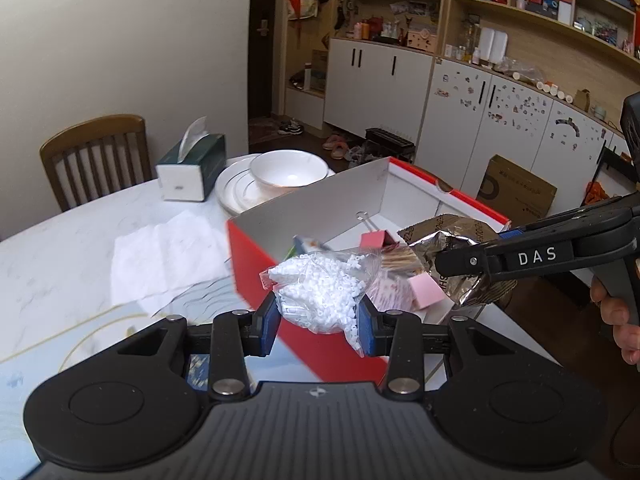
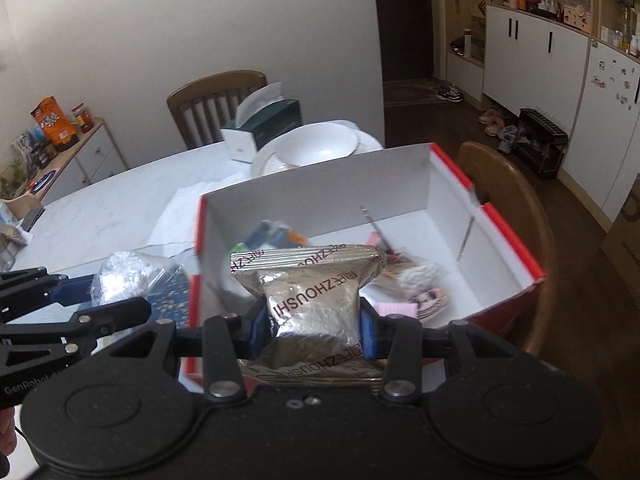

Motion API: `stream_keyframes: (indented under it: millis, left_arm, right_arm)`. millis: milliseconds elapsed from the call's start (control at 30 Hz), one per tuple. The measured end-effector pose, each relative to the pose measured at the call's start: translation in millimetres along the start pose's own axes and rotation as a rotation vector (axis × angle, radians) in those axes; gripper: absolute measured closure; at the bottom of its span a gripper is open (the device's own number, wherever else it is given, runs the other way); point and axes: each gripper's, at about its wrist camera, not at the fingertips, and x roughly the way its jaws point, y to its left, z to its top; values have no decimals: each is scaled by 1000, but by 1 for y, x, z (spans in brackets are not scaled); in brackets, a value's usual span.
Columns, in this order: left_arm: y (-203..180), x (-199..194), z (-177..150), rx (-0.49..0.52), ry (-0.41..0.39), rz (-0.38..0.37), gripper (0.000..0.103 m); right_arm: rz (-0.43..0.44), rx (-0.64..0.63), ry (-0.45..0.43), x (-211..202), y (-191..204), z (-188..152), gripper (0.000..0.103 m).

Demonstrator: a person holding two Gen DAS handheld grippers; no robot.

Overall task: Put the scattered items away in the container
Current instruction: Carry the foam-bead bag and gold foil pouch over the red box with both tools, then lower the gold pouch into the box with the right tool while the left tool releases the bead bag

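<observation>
My left claw [image 1: 319, 322] grips a bag of white beads [image 1: 320, 292] at the red box's [image 1: 256, 264] near wall. My right claw [image 2: 308, 330] pinches a silver foil packet [image 2: 308, 300] over its rim, ready to drop. Box sits at the counter's [image 1: 80, 248] right edge, so both loads reach it.

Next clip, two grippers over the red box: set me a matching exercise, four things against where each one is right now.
Things:
1. bag of white beads
2. foil packet
3. white bowl
4. pink binder clip

Places:
A. on the stacked plates
B. clamped in the right gripper
C. inside the red box
D. clamped in the left gripper

Pairs: 1-D, 2-B, 3-A, 4-C
</observation>
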Motion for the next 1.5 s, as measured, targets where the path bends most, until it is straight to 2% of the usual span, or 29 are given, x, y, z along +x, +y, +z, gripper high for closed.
stream_keyframes:
  millis: [333,633,1100,1500]
  left_arm:
    - [-29,37,33,87,-8,6,65]
    - [-49,77,58,173,16,-7,65]
    - [-52,144,77,211,140,-8,65]
    - [-53,183,75,234,249,7,65]
  right_arm:
    - [-24,-19,4,12,-37,9,60]
    - [-18,-66,31,30,-48,13,60]
    - [-24,-160,48,60,-48,27,60]
    - [8,-215,77,82,-47,23,60]
